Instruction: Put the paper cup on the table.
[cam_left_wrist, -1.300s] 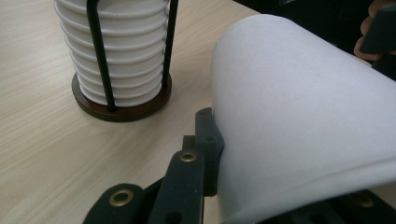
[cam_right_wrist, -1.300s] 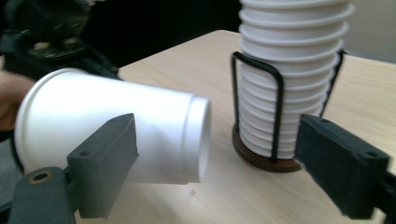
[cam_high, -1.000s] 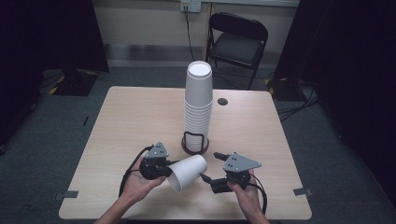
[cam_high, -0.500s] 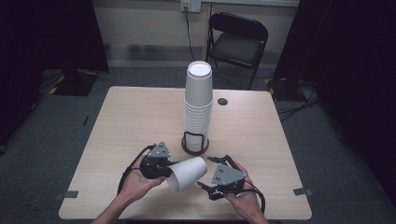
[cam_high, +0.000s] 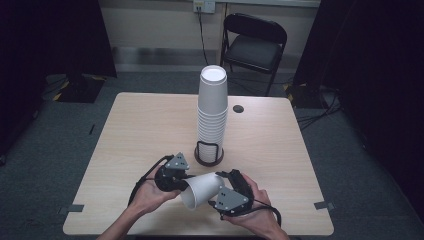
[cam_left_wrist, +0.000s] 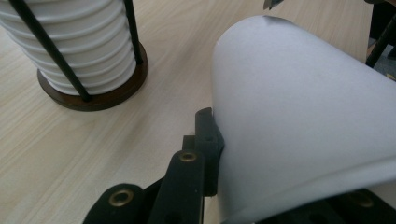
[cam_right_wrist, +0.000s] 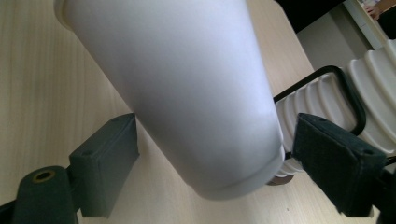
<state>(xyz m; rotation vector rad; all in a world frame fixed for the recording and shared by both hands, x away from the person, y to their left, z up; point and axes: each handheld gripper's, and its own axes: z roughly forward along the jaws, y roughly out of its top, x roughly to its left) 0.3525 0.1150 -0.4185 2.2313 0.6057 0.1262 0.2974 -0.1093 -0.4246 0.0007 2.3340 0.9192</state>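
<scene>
White cup being held on its side between two claws above the table's near edge

The left claw (cam_high: 181, 181) is clamping the white paper cup (cam_high: 202, 189) at its rim end, jaws pressing its wall. The right claw (cam_high: 229, 184) is standing open around the cup's base, pads just clear of it. Behind them, the tall stack of cups (cam_high: 211, 112) is sitting in its wire holder (cam_high: 208, 154) on the table (cam_high: 130, 125).

A recording studio or lab: black curtains (cam_high: 50, 35); folding chair (cam_high: 255, 42); taped table (cam_high: 140, 125).
</scene>
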